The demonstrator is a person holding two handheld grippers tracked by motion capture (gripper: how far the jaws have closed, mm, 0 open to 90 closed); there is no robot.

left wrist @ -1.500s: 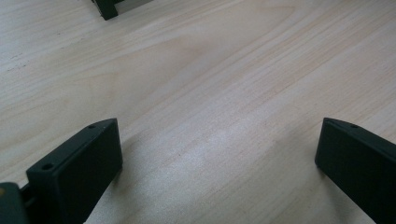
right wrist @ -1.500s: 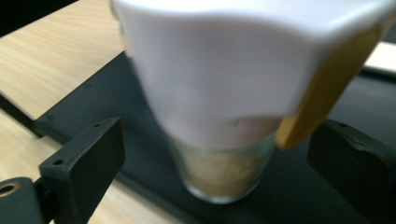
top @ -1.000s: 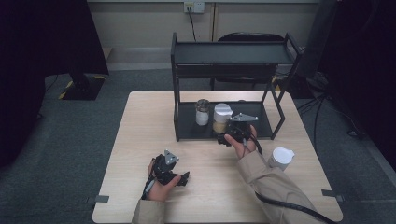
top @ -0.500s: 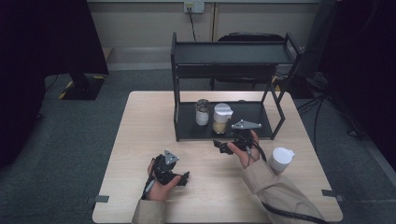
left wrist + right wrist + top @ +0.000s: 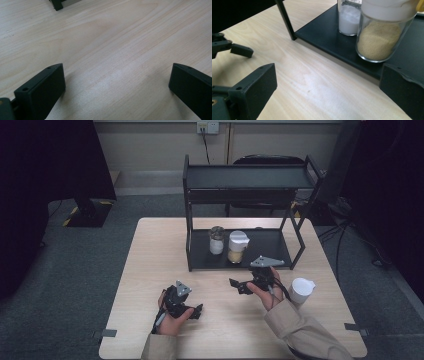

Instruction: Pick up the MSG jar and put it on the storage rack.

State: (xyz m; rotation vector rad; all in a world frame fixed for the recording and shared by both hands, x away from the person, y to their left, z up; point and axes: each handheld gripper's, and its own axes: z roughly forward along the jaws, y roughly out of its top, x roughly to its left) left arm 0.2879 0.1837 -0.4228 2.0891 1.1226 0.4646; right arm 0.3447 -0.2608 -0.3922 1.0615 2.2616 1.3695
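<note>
Your right gripper (image 5: 241, 286) hangs over the pale wooden table (image 5: 150, 270), just in front of the black metal two-tier rack (image 5: 240, 170), with its jaws spread wide and nothing between them. The nearest thing to it is the clear glass jar of tan granules with a white lid (image 5: 238, 246), standing upright on the rack's lower shelf, at about twelve o'clock from the jaws in the high view. The smaller glass jar of white powder (image 5: 216, 240) stands just beside it, at its nine o'clock. The right hand is clearly the nearer one; your left gripper (image 5: 192, 311) sits well back toward the table's near edge, also spread and empty.

The white cup with a spout (image 5: 302, 290) rests on the table at three o'clock from your right hand, near it.

The right gripper view adds the tan jar (image 5: 378, 37) at about one o'clock and close, the white-powder jar (image 5: 349, 21) behind it. The left gripper view gives bare wood between wide jaws.
</note>
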